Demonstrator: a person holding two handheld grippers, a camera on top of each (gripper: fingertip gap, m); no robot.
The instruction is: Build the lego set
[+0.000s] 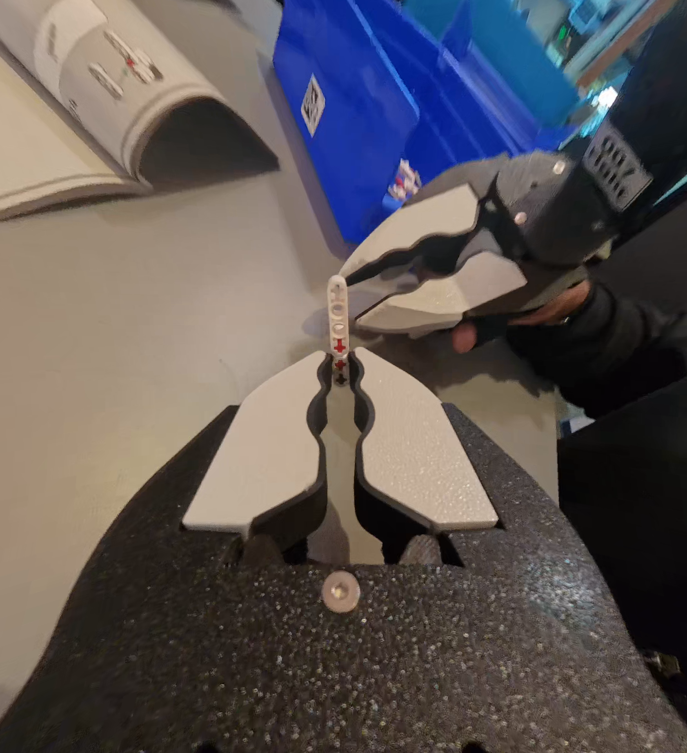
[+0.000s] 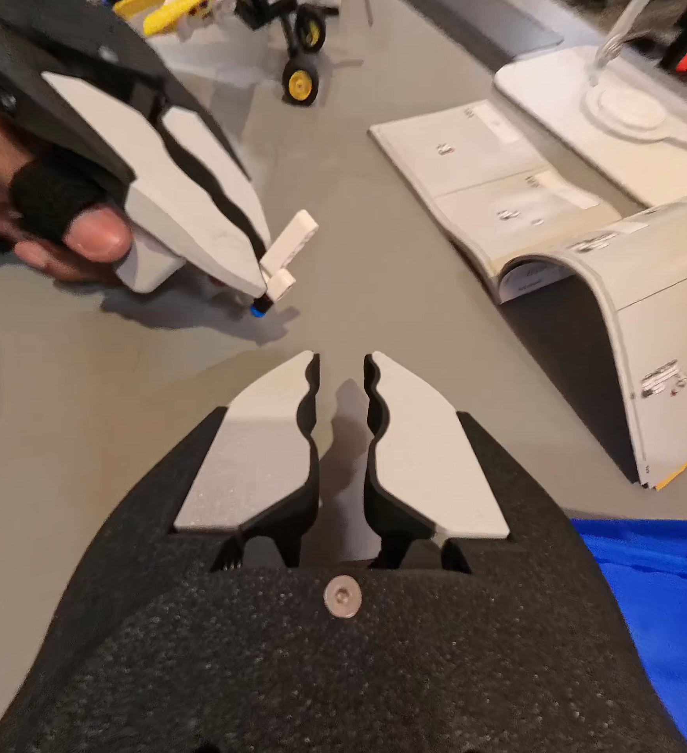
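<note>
Left gripper (image 1: 338, 358) clamps the foot of a white beam (image 1: 337, 313), red pins showing, beam standing up off the table (image 1: 130, 326); right gripper (image 2: 342, 358) hangs narrowly parted and empty just beside it, booklet (image 2: 496, 195) nearby

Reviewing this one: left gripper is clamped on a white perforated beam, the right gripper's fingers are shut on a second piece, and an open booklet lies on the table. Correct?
Not quite: the right gripper holds nothing; the right wrist view shows its fingers apart over bare table. The left gripper does grip the white beam, and the booklet lies open.
</note>
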